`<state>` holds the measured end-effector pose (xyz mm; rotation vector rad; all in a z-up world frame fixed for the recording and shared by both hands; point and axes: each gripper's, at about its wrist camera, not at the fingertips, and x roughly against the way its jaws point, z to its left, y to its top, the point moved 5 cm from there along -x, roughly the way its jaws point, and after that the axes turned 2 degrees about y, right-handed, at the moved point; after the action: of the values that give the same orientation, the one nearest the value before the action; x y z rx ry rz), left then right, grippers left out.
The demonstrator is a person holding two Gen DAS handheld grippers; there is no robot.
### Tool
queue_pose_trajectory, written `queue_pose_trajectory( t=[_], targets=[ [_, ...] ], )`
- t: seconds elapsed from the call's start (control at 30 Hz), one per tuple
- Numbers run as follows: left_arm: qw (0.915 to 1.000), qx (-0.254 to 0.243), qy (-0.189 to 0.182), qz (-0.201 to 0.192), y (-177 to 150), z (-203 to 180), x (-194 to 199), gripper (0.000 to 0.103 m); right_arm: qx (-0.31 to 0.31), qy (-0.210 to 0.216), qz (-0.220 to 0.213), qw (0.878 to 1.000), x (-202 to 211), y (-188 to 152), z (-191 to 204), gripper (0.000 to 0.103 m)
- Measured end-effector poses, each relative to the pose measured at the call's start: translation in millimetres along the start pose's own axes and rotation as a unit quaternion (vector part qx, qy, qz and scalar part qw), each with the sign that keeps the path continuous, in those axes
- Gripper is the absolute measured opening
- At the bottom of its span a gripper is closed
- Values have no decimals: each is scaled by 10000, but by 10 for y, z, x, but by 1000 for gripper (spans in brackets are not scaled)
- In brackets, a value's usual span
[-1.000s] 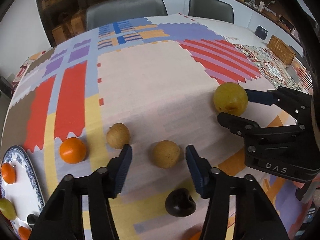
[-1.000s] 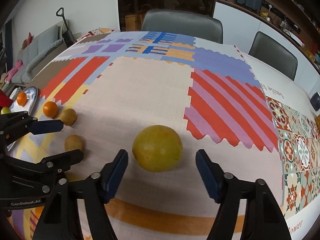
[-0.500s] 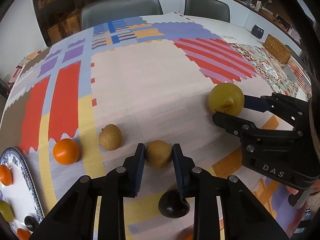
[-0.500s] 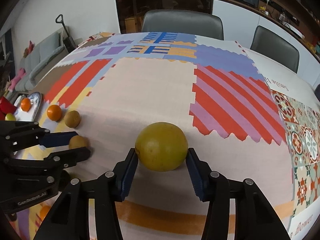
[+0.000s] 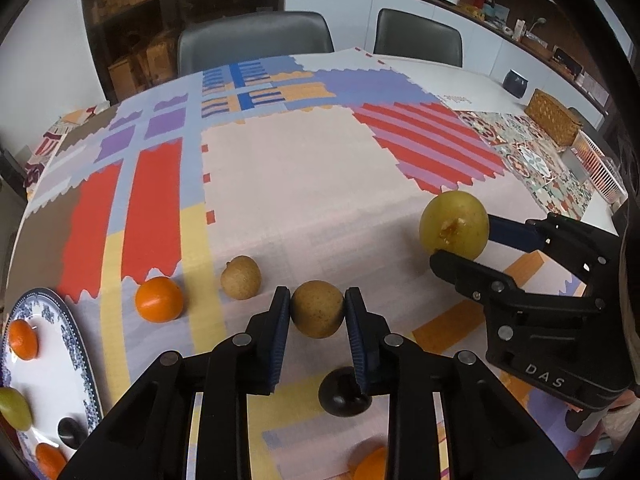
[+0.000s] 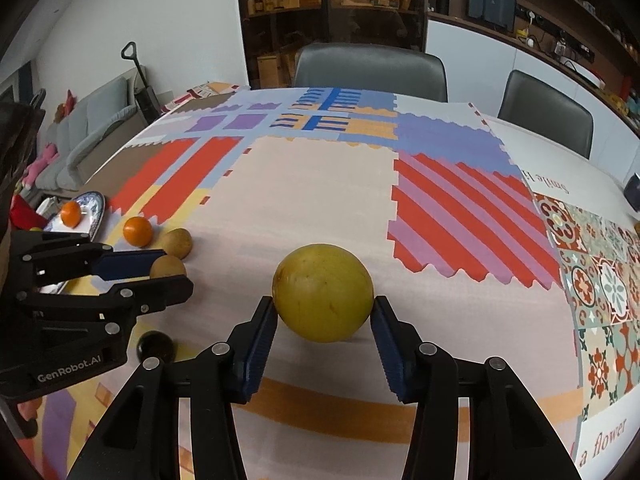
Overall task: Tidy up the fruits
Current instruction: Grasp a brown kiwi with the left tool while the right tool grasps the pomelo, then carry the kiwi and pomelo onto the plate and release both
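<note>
My left gripper (image 5: 317,310) is shut on a small brown fruit (image 5: 317,309), held a little above the patterned cloth. My right gripper (image 6: 323,312) is shut on a large yellow fruit (image 6: 322,291), also seen in the left wrist view (image 5: 454,225). A second brown fruit (image 5: 241,277) and an orange (image 5: 159,299) lie on the cloth to the left. A dark round fruit (image 5: 342,394) lies under the left gripper. A blue-rimmed white plate (image 5: 82,364) at the far left holds oranges, a green fruit and a dark fruit.
Another orange (image 5: 370,465) lies at the near edge. A wicker basket (image 5: 551,122) and a dark cup (image 5: 516,83) stand at the far right of the table. Two grey chairs (image 6: 370,66) stand behind the table.
Both grippers went from open around their fruits to shut on them. Both fruits now look slightly raised off the cloth.
</note>
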<state>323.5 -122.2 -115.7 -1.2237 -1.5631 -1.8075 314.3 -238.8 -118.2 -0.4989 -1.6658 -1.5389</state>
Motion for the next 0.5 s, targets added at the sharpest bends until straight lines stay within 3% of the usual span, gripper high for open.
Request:
queue_pose_trajectory(
  t=[0.5],
  targets=[
    [9978, -8, 226, -619, -36, 67, 563, 28, 32, 203, -526, 9984, 479, 117, 235, 49]
  ],
)
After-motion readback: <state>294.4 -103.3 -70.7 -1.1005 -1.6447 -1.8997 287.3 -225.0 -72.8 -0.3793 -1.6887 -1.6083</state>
